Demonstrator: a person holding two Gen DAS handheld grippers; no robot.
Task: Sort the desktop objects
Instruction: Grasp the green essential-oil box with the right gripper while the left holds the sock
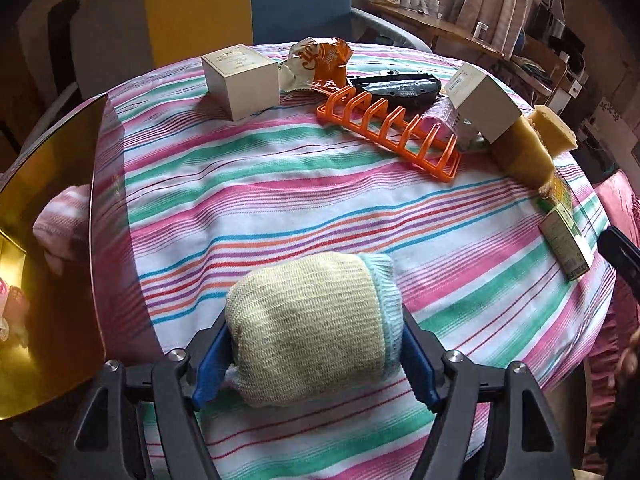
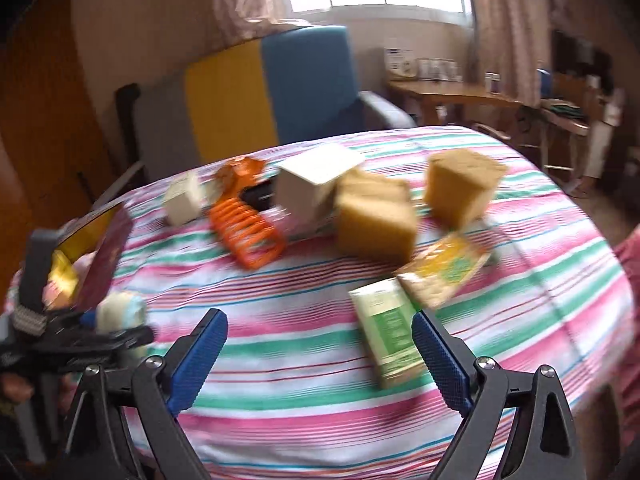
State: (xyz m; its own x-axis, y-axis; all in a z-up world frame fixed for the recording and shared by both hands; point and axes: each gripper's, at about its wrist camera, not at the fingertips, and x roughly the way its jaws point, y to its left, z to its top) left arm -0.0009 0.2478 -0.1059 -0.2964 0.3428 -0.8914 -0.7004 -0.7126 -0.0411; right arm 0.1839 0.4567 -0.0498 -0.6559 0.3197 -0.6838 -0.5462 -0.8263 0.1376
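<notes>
My left gripper [image 1: 314,338] is shut on a rolled yellow knit bundle with a pale blue cuff [image 1: 312,324], held just above the striped tablecloth [image 1: 280,208]. The bundle and left gripper also show in the right wrist view [image 2: 120,310] at the left. My right gripper [image 2: 320,338] is open and empty above the cloth, with a green box [image 2: 386,336] close to its right finger. An open gold-lined box [image 1: 52,248] stands at the table's left edge, beside the bundle.
Across the table's far side lie a white cube box [image 1: 240,80], an orange snack bag [image 1: 320,62], an orange rack [image 1: 392,132], a black case [image 1: 396,86], a grey-white box [image 1: 484,104], yellow sponges [image 2: 376,220] and an orange-yellow packet [image 2: 444,272]. A blue chair [image 2: 308,84] stands behind.
</notes>
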